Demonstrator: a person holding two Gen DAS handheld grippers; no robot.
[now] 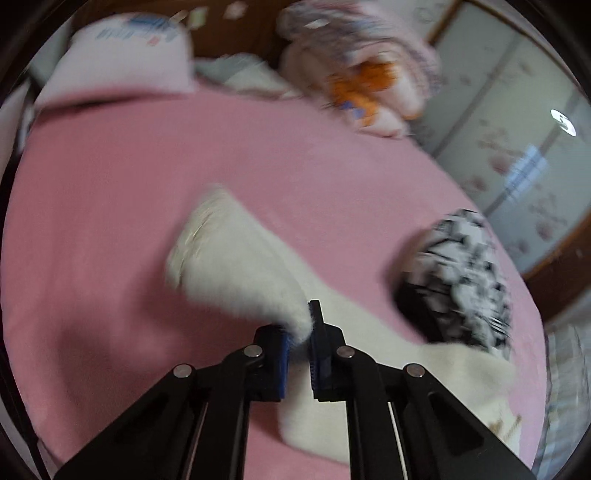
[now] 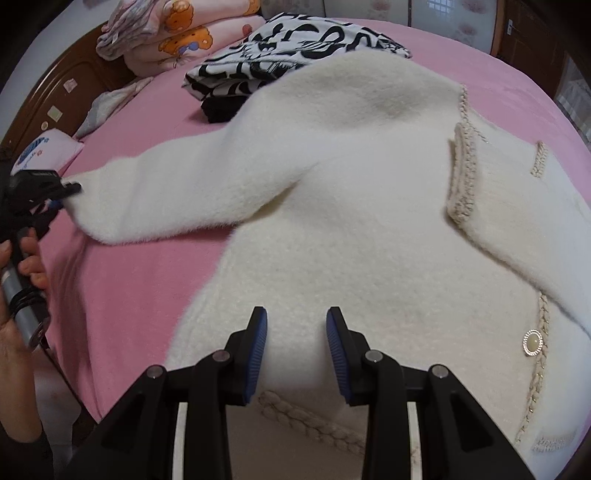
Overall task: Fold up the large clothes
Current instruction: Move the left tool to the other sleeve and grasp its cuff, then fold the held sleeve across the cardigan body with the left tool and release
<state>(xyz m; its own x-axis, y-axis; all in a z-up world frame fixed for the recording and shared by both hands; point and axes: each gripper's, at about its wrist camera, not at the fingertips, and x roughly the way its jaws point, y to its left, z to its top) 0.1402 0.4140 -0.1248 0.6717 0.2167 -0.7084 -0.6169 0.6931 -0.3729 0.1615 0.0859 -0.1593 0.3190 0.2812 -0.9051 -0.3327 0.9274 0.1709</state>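
Observation:
A fluffy white cardigan [image 2: 369, 206] with braided beige trim and a pearl button [image 2: 532, 343] lies spread on a pink bed [image 2: 140, 295]. Its left sleeve [image 2: 166, 199] stretches out to the left. My left gripper [image 1: 301, 332] is shut on the sleeve's cuff [image 1: 236, 266], lifted slightly; it also shows in the right wrist view [image 2: 64, 192] at the sleeve end. My right gripper [image 2: 295, 347] is open, its fingers resting over the cardigan's lower body near the hem, holding nothing.
A black-and-white patterned folded garment [image 2: 288, 55] lies behind the cardigan, also in the left wrist view [image 1: 458, 280]. Folded bear-print blankets [image 2: 177, 33] and a pink pillow [image 1: 122, 59] sit by the wooden headboard [image 2: 62, 96]. Wardrobe doors [image 1: 517, 129] stand beyond the bed.

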